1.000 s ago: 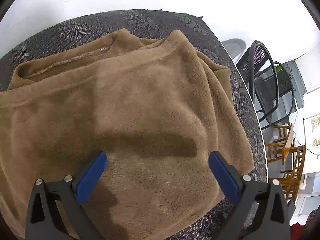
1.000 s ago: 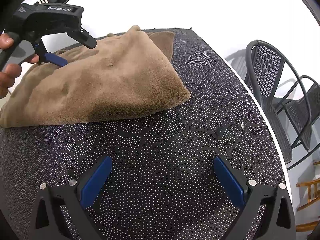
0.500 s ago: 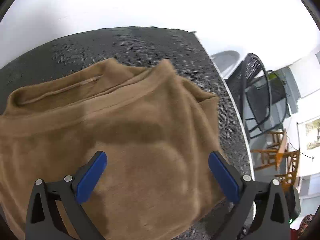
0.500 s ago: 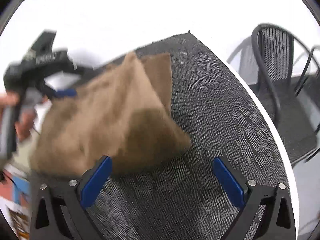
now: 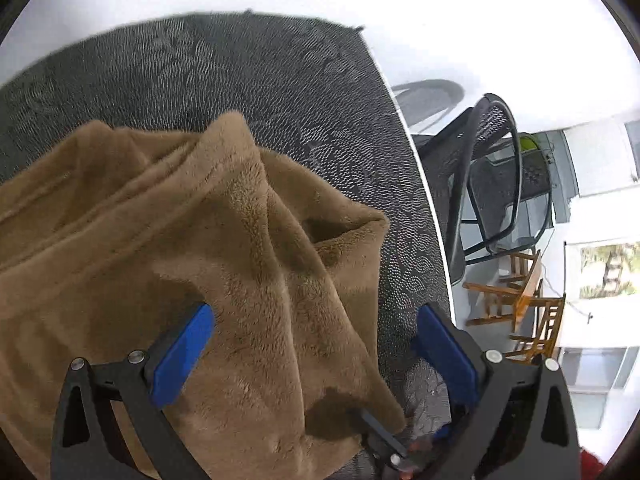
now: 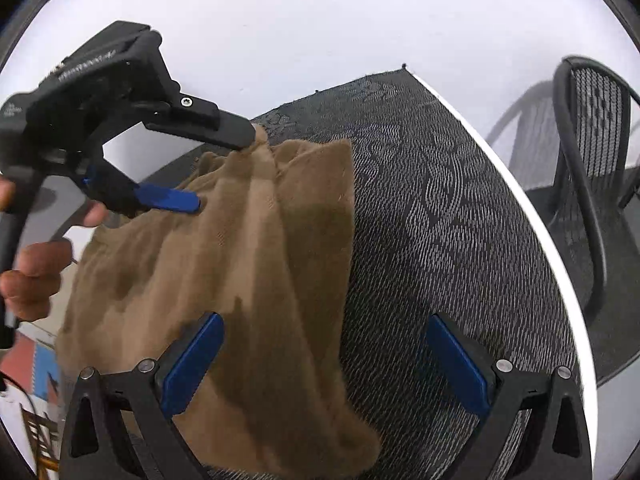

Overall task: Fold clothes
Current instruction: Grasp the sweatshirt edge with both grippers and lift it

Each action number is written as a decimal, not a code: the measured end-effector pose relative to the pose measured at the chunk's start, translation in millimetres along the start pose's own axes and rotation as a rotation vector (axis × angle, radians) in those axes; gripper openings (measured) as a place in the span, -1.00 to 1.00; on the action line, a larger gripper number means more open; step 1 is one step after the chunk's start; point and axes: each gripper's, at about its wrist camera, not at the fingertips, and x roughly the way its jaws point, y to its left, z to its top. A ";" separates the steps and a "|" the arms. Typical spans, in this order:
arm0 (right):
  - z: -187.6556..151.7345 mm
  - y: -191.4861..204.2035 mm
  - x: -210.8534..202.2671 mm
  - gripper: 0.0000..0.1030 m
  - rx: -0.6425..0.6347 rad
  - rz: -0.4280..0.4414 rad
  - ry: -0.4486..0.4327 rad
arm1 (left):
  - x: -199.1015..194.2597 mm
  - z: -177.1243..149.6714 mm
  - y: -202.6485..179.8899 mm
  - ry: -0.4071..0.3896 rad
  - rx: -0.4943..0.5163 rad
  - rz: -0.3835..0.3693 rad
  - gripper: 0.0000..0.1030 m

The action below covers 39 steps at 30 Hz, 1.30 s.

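Observation:
A folded tan fleece garment (image 5: 180,260) lies on the dark patterned tablecloth (image 5: 280,92); it also shows in the right wrist view (image 6: 240,280). My left gripper (image 5: 312,344) is open and hovers over the garment's near right part, its blue pads wide apart. In the right wrist view the left gripper (image 6: 224,172) stands open above the garment's far edge. My right gripper (image 6: 324,364) is open and empty, its left pad over the garment's near corner, its right pad over bare cloth. Part of the right gripper shows at the bottom of the left wrist view (image 5: 384,440).
The table's white right edge (image 6: 532,216) runs close by. Black mesh chairs (image 6: 592,184) stand beyond it, also in the left wrist view (image 5: 500,184). Wooden chairs (image 5: 520,300) stand farther off. A white wall is behind the table.
Both grippers have moved toward the garment's near right corner. The right gripper was over bare cloth and now reaches the garment. Both stayed open.

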 end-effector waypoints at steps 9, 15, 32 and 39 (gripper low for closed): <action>21.3 5.5 31.2 0.98 0.010 0.127 0.012 | -1.3 4.9 12.6 0.026 -0.098 -0.057 0.99; 21.3 10.6 38.6 -0.49 0.040 0.111 0.010 | -1.2 10.7 0.9 0.050 -0.136 -0.199 0.99; 2.6 112.8 -2.9 -0.65 -0.214 -0.039 -0.180 | 5.3 16.6 -14.6 0.121 -0.135 -0.049 0.99; 0.8 119.4 7.3 -0.65 -0.242 -0.042 -0.179 | 14.5 13.6 3.0 0.157 -0.167 0.048 0.96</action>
